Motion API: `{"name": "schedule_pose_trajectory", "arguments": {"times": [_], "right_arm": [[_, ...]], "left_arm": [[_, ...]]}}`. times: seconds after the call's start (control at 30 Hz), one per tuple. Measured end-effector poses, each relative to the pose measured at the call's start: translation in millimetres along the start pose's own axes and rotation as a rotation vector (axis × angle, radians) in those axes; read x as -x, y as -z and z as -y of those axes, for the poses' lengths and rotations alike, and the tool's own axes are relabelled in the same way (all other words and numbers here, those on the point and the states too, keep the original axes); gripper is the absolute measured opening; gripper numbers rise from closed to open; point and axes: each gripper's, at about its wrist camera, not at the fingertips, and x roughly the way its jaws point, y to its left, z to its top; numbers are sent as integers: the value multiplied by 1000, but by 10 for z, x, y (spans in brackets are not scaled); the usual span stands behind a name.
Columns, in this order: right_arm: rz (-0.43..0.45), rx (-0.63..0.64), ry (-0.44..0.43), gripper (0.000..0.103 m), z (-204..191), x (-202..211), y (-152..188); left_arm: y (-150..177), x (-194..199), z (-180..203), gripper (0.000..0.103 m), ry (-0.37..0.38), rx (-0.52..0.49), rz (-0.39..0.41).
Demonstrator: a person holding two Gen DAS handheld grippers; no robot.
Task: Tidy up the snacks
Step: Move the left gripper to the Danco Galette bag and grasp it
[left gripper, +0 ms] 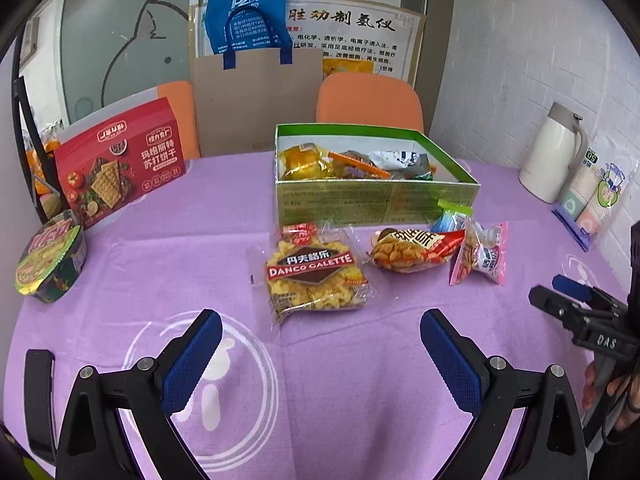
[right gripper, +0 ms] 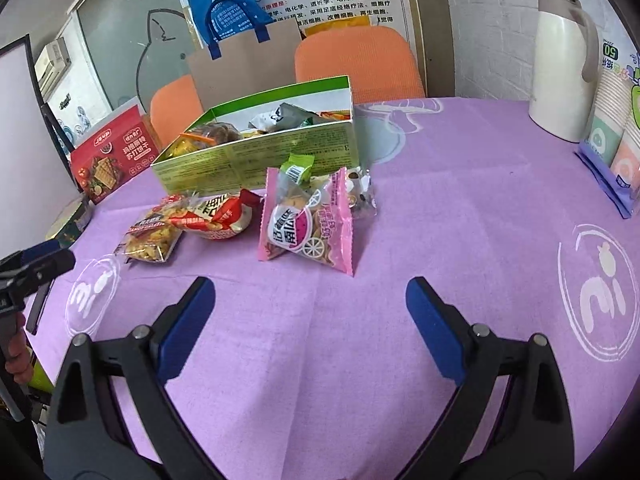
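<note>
At the bottom of the left wrist view, the left gripper [left gripper: 320,332] hangs over the purple tablecloth [left gripper: 160,248] with its jaws spread wide and nothing between them. The right gripper [right gripper: 310,300] sits low in its own view the same way, jaws wide apart and holding nothing.

A little farther up, in the middle of the left view, some snacks lie loose on the cloth. There is the yellow Danco Galette bag [left gripper: 316,276], a red bag of fried bits [left gripper: 412,250] just beside it, and a pink biscuit bag [left gripper: 482,256] touching that one. A small green and blue packet [left gripper: 452,216] peeks out behind them. A round noodle cup [left gripper: 50,258] sits at the left edge.

Past them, near the middle of the frame, the open green box [left gripper: 376,196] already has several snacks inside, so I think the job is part done (maybe about half). The loose bags in front of it most likely go in too.

A red cracker box [left gripper: 120,160] stands at the upper left. A white jug [left gripper: 554,152] and packs of paper cups [left gripper: 596,196] stand at the right edge.

Farthest back are two orange chairs [left gripper: 370,96], a brown cardboard sheet [left gripper: 256,100], a blue bag [left gripper: 248,8] and a wall poster [left gripper: 360,36].
</note>
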Motion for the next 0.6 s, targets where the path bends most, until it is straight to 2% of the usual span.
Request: {"name": "schedule_pose_trajectory", "arguments": {"times": [0.1, 0.27, 0.4, 0.57, 0.6], "right_arm": [[-2, 21, -41, 86, -129, -81, -76], [7, 153, -85, 84, -580, -240, -208], [18, 158, -132, 78, -791, -440, -389], [-28, 217, -122, 77, -1007, -747, -455], [-50, 232, -130, 74, -1020, -783, -419]], "left_arm": [[74, 38, -85, 101, -13, -9, 7], [99, 20, -243, 101, -36, -10, -2], [111, -3, -340, 101, -27, 6, -10], [106, -77, -395, 101, -28, 10, -28], [101, -99, -403, 101, -24, 14, -32]]}}
